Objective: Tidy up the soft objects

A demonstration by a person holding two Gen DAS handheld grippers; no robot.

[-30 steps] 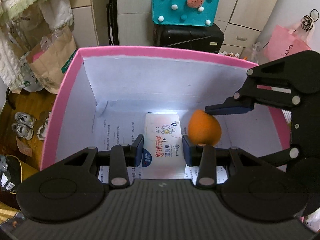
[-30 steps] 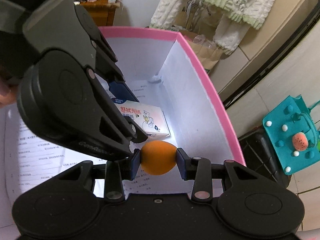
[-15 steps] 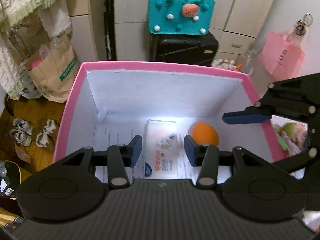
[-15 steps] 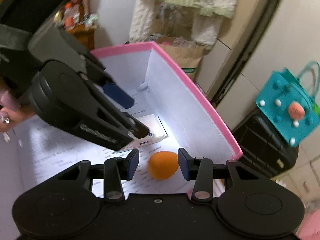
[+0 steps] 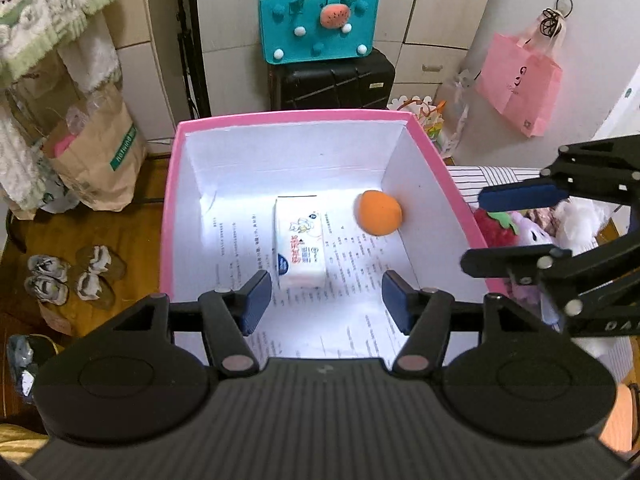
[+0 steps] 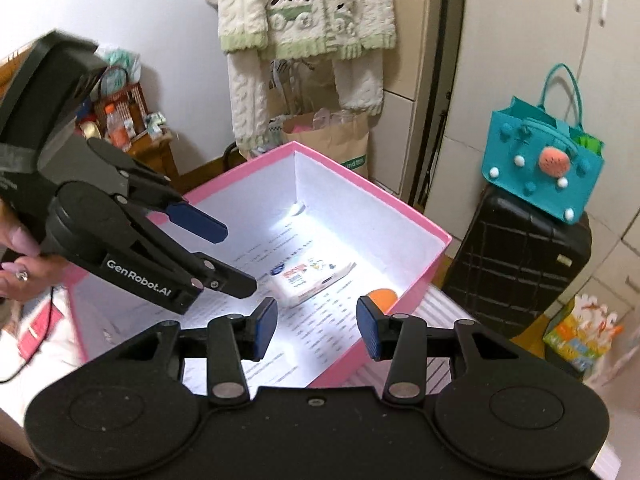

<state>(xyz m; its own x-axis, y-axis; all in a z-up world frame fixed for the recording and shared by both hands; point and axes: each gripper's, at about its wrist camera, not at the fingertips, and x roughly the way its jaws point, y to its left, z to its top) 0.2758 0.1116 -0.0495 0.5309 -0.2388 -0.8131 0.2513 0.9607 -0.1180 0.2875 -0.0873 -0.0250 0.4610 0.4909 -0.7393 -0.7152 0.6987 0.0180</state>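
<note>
The orange ball (image 5: 378, 213) is found in the box (image 5: 170, 216) by its right wall, beside the tissue pack (image 5: 299, 249). It is judged light, soft, grippable across its middle. Left gripper (image 5: 326, 300), jaws just opened, and right gripper (image 6: 316, 328) are released, empty.

**Two soft items lying in the pink box**

A pink box (image 5: 170, 216) with white inner walls stands open, printed paper sheets lining its floor. On them lies a white tissue pack (image 5: 299, 247), flat, label up, near the middle. An orange soft ball (image 5: 378, 213) rests apart from the pack, in the far right corner close to the side wall.
</note>
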